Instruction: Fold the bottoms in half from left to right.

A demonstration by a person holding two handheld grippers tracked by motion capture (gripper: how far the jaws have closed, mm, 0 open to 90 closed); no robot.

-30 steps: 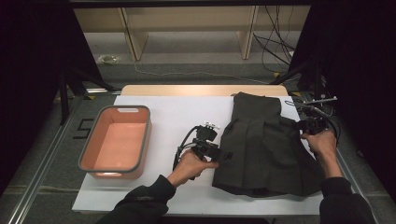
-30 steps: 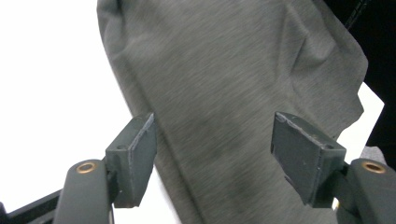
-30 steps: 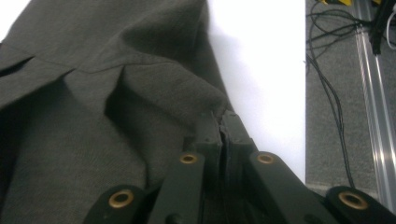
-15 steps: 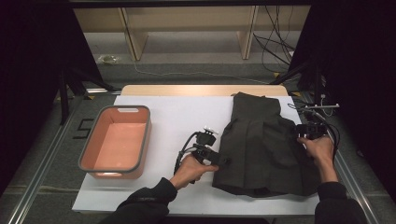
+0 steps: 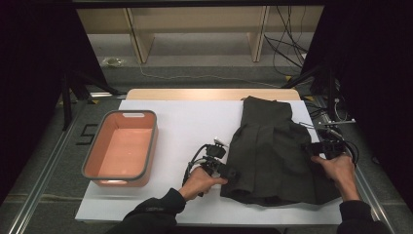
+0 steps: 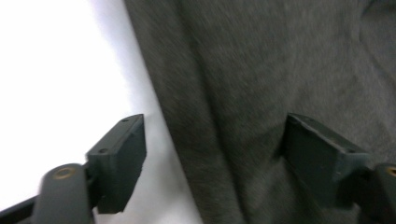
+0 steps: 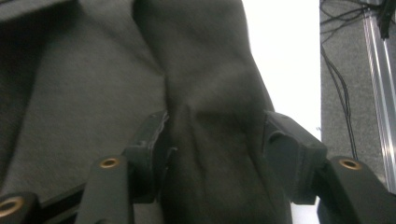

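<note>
White tabletop [image 5: 195,122] bears a dark grey garment [image 5: 272,151]; left gripper [image 6: 212,158] and right gripper [image 7: 215,140] straddle opposite edges, jaws open, seemingly to pinch for folding.

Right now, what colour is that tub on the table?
Salmon pink tub with a grey rim, clearest from the high view.

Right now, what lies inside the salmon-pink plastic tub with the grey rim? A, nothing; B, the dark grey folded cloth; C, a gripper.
A: the salmon-pink plastic tub shows a bare floor, while the dark grey folded cloth lies apart on the white table.
</note>
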